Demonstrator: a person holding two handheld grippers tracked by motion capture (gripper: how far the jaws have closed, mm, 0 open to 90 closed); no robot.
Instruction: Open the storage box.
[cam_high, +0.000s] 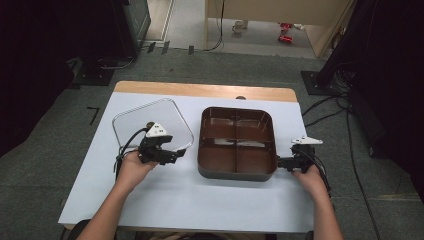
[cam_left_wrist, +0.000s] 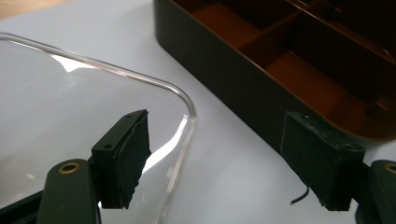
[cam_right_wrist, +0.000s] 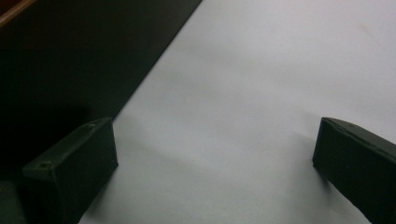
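a white sheet covers the wooden table, which stands on grey carpet with cables trailing off to the right. the left hand comes up from the near edge and holds the left gripper level, pointing right. its jaws stand apart with nothing between them; one pad hangs over the corner of the clear lid, which lies flat just behind and beside it. the brown tray, four empty compartments, sits just ahead of that gripper. the right gripper points left at the tray's near right corner, jaws wide apart over bare sheet, one pad just beside the tray's wall.
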